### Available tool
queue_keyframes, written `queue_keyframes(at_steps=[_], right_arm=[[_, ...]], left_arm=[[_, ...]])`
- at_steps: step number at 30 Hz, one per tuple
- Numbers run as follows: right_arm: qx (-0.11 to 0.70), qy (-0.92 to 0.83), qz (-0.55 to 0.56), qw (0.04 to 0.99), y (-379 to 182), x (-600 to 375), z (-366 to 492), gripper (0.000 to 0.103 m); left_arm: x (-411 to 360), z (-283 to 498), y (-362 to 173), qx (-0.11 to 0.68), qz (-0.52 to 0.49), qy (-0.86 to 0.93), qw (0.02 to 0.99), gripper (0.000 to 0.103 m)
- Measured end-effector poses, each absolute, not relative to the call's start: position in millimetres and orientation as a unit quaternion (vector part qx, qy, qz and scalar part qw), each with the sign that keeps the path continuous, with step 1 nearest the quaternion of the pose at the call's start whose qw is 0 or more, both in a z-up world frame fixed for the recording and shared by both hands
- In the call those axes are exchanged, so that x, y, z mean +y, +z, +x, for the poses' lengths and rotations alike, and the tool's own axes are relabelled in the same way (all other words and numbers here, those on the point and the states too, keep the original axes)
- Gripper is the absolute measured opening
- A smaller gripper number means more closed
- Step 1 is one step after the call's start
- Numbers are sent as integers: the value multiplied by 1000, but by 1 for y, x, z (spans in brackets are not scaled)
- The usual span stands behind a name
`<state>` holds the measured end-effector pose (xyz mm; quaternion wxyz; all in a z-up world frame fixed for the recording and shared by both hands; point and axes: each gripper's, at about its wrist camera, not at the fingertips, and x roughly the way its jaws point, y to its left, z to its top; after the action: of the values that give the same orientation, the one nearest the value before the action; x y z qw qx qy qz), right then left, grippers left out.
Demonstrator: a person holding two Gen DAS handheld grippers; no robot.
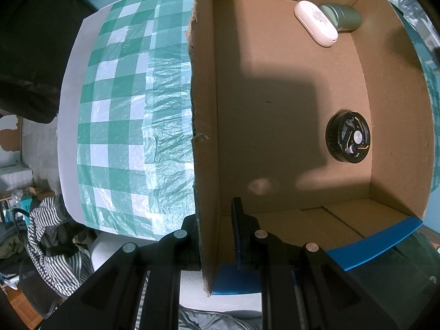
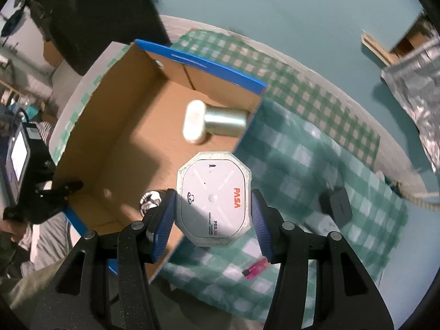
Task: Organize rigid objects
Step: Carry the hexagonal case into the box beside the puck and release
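Note:
An open cardboard box (image 1: pixel 288 82) with blue outer faces lies on the green checked tablecloth (image 1: pixel 123 96). Inside it lie a white oval case (image 1: pixel 315 23), a green tin (image 1: pixel 343 16) and a black round fan-like disc (image 1: pixel 348 137). My left gripper (image 1: pixel 211 236) is shut on the box's left wall (image 1: pixel 203 110). My right gripper (image 2: pixel 213 209) is shut on a white octagonal PASA device (image 2: pixel 214 200), held above the box's edge (image 2: pixel 247 126). The white case (image 2: pixel 194 122) and tin (image 2: pixel 227 119) show in the right wrist view too.
On the cloth right of the box lie a black adapter (image 2: pixel 335 206), a white block (image 2: pixel 321 224) and a pink lighter (image 2: pixel 255 269). A silvery bag (image 2: pixel 415 82) stands at the far right. A striped garment (image 1: pixel 52 242) lies below the table edge.

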<state>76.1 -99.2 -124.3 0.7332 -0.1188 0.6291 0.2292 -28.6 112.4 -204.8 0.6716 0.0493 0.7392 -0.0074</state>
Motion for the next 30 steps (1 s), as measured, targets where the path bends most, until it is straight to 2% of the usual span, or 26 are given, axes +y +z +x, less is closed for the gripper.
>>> queue_keyframes(at_steps=[20,30], right_arm=[[655,251,-157,695,-172,-54,90,53],[649,240,-146,707,-166,-57,92,53]], left_arm=[[112,-27,-205,740,50,-6,671,15],[111,-28,-205,739,53,-7,672,15]])
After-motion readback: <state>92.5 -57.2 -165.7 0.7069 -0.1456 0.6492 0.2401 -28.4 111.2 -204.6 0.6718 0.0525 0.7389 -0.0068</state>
